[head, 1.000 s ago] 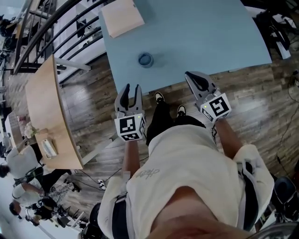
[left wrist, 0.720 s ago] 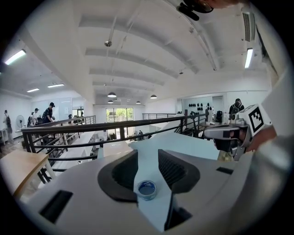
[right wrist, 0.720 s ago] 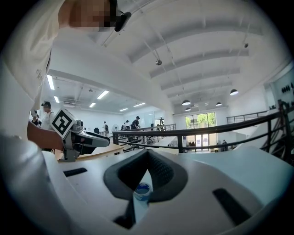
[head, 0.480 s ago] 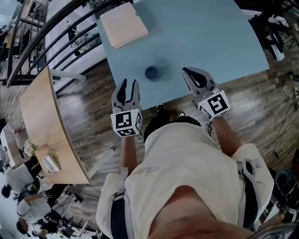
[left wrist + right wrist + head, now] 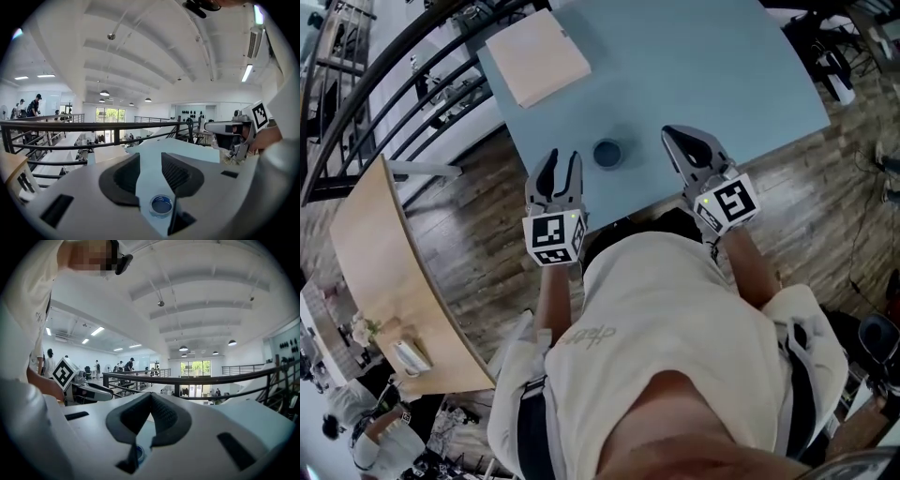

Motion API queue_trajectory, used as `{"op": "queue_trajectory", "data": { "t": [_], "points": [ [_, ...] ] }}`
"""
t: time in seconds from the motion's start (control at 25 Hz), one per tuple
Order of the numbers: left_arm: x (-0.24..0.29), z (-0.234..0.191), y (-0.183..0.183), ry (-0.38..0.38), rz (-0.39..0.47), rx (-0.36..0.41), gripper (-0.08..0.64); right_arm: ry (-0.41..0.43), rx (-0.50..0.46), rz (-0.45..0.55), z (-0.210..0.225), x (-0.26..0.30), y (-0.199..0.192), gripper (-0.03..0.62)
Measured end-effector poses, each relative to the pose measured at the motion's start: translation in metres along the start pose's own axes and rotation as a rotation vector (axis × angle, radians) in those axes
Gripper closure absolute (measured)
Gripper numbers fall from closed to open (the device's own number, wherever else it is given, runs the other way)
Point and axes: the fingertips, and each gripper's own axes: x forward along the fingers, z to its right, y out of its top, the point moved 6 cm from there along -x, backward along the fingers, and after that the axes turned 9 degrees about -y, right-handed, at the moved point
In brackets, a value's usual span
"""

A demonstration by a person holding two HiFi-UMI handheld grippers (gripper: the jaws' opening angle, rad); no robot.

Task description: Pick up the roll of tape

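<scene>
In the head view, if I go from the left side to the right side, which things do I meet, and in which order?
curved wooden table → left gripper → roll of tape → right gripper

Cream short-sleeved T-shirt [image 5: 675, 319], grey left claw [image 5: 562, 161], grey right claw [image 5: 673, 136], black-and-white marker cubes [image 5: 553, 239]

Matt, smooth worktop [image 5: 694, 66]; grained wood plank floor [image 5: 487, 234].
The left gripper [image 5: 562, 161] and right gripper [image 5: 673, 136] are seen in smooth pale plastic, with dark ribbed pads.
</scene>
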Motion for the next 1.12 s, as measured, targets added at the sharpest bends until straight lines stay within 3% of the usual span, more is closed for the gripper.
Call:
{"op": "queue_trajectory", "data": {
  "t": [0.24, 0.68, 1.12],
  "points": [
    [0.006, -0.010, -0.014, -0.033, -0.027, -0.066, 0.414, -0.027, -0.003, -0.032, -0.002, 0.005, -0.005, 0.584],
    [0.044, 0.014, -0.012, -0.050, -0.104, -0.052, 0.414, -0.015, 0.016, -0.030, 0.032, -0.001, -0.015, 0.584],
    [0.081, 0.045, -0.045, -0.019, -0.265, -0.020, 0.414, 0.052, 0.009, -0.045, 0.079, 0.012, -0.043, 0.584]
  ]
}}
